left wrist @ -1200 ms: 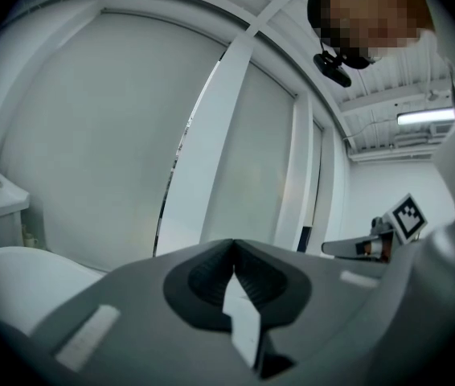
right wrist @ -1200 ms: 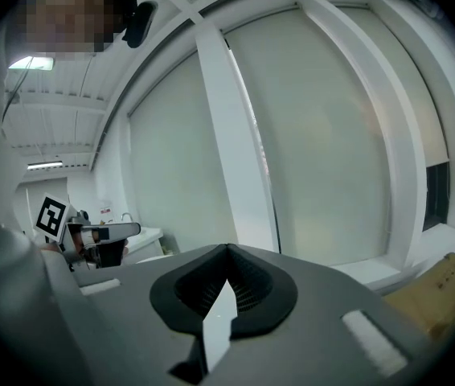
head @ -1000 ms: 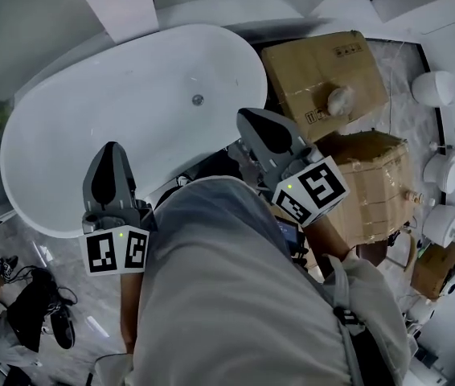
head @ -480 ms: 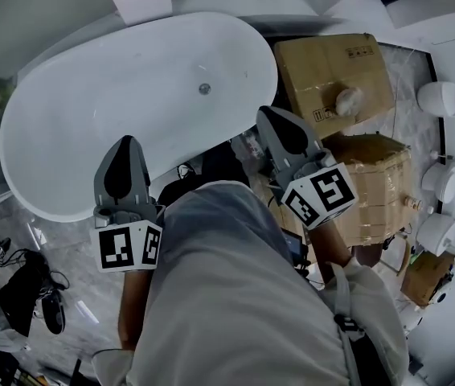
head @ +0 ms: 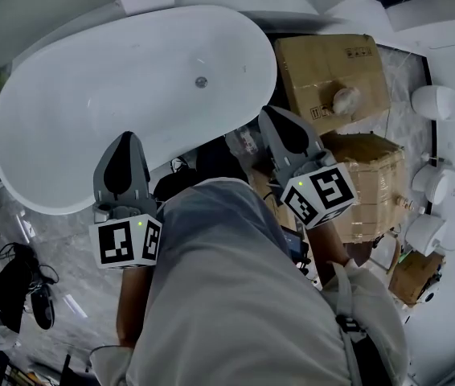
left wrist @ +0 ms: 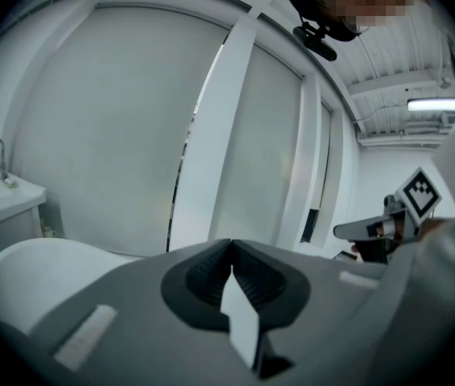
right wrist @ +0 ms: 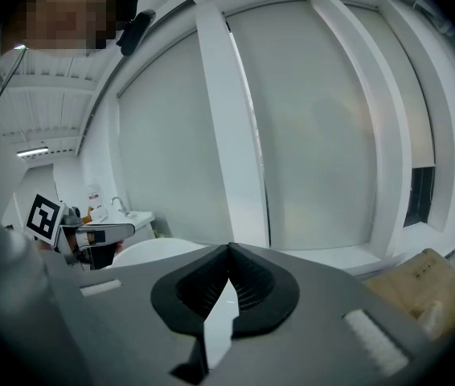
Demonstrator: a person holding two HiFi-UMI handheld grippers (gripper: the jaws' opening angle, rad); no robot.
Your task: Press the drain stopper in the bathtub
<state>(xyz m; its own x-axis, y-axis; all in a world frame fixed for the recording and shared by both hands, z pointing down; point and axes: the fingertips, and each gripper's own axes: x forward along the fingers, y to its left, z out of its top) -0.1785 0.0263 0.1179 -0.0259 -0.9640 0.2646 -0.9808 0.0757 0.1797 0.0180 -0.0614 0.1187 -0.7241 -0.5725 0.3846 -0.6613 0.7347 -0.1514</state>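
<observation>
My right claw [head: 276, 123] and left claw [head: 125, 147] are both closed on nothing. The drain stopper [head: 201, 81] lies ahead in the bathtub [head: 67, 111], nearer the right, I judge.

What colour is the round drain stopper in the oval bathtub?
The round drain stopper is silvery grey against the white bathtub; head view shows it best.

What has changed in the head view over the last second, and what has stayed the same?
Very little. The left tool and right tool have drifted slightly rightward in the picture, and the drain stopper sits a bit higher, so the head probably shifted too. Nothing was taken hold of or let go. Unchanged: both tools are shut and empty by the bathtub's near edge, and the stopper is untouched.
</observation>
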